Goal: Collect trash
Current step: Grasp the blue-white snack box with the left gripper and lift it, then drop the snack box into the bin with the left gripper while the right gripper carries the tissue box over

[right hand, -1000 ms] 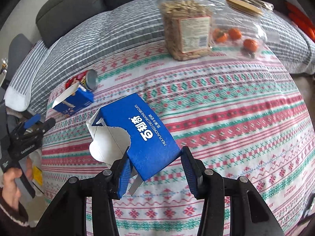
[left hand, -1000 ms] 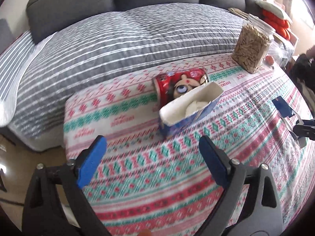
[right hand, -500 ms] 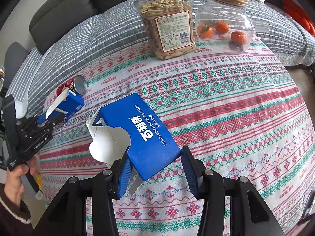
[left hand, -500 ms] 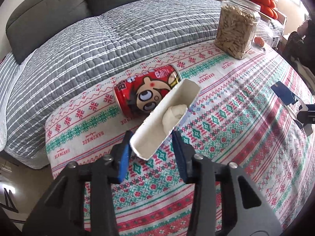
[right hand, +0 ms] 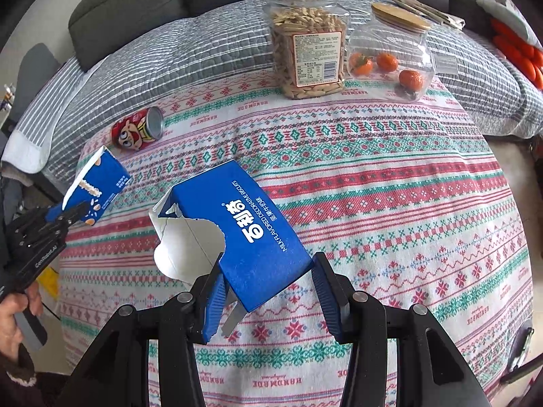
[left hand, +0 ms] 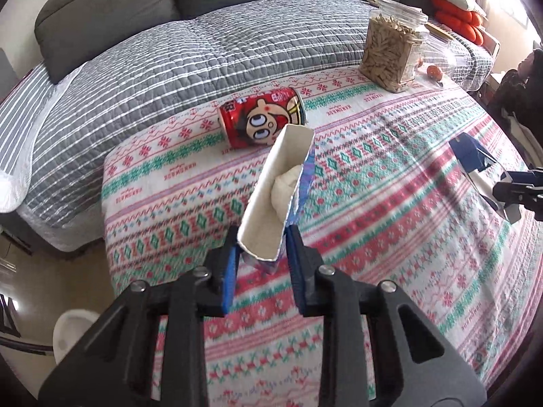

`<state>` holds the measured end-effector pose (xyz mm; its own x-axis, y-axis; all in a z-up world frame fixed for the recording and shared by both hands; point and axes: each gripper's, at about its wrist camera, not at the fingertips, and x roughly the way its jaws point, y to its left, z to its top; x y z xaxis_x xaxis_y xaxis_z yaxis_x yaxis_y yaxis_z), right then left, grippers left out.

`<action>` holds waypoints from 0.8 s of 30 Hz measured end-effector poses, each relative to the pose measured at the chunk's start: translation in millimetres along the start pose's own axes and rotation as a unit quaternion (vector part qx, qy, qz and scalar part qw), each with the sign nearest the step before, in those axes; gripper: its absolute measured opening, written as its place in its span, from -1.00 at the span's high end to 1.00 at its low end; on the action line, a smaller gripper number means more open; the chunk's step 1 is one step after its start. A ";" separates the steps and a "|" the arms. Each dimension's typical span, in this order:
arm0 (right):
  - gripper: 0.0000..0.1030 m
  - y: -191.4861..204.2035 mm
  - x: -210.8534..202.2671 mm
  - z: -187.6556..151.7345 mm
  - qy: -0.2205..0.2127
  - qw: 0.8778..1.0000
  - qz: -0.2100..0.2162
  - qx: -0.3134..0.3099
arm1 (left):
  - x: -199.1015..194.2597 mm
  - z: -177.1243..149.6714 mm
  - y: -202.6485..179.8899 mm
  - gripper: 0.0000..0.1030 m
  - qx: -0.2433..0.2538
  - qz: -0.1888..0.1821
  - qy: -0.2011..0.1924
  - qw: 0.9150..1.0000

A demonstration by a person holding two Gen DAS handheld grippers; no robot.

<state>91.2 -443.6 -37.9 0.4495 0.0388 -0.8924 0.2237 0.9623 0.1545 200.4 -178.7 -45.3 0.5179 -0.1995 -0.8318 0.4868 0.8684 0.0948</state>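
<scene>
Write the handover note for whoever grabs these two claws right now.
Left claw: shut on the small blue box, torn open with a white wad inside, lifted off the patterned tablecloth.
Right claw: shut on the large blue biscuit box, also torn, held above the cloth.
Red can: lying on its side near the cloth's far edge, untouched.
Done: both boxes picked up.
Left: drop both boxes in a bin (none clearly visible), then fetch the can. The snack jar and orange jar look like keepers.
</scene>
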 end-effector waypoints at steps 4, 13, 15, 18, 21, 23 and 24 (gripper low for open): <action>0.05 10.7 -8.0 -9.7 -0.006 1.000 0.003 -0.012 | -17.4 -18.1 3.4 0.44 -0.008 -0.001 -0.002 1.000; 0.05 42.7 -15.5 -30.2 -0.009 0.999 0.016 -0.045 | -49.1 -60.5 25.7 0.44 -0.061 -0.037 -0.001 0.997; 0.05 48.8 -13.4 -34.2 -0.006 0.999 0.014 -0.052 | -47.9 -70.8 32.0 0.44 -0.085 -0.072 0.013 0.994; 0.05 56.0 -8.0 -39.5 0.001 0.998 0.008 -0.063 | -41.4 -83.7 38.7 0.43 -0.112 -0.103 0.047 0.987; 0.05 61.8 -2.0 -44.4 0.009 0.997 0.003 -0.072 | -29.8 -93.5 44.6 0.39 -0.133 -0.131 0.090 0.978; 0.05 64.8 1.7 -46.5 0.013 0.997 -0.001 -0.077 | -30.5 -96.2 42.9 0.23 -0.110 -0.089 0.085 0.986; 0.04 66.0 3.2 -47.2 0.015 0.997 -0.002 -0.079 | -31.4 -96.3 41.2 -0.07 -0.100 -0.066 0.082 0.989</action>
<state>66.5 -367.3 -50.5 0.4229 0.0415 -0.9052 0.0841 0.9928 0.0848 136.4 -92.9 -68.0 0.3305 -0.2548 -0.9088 0.3854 0.9154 -0.1165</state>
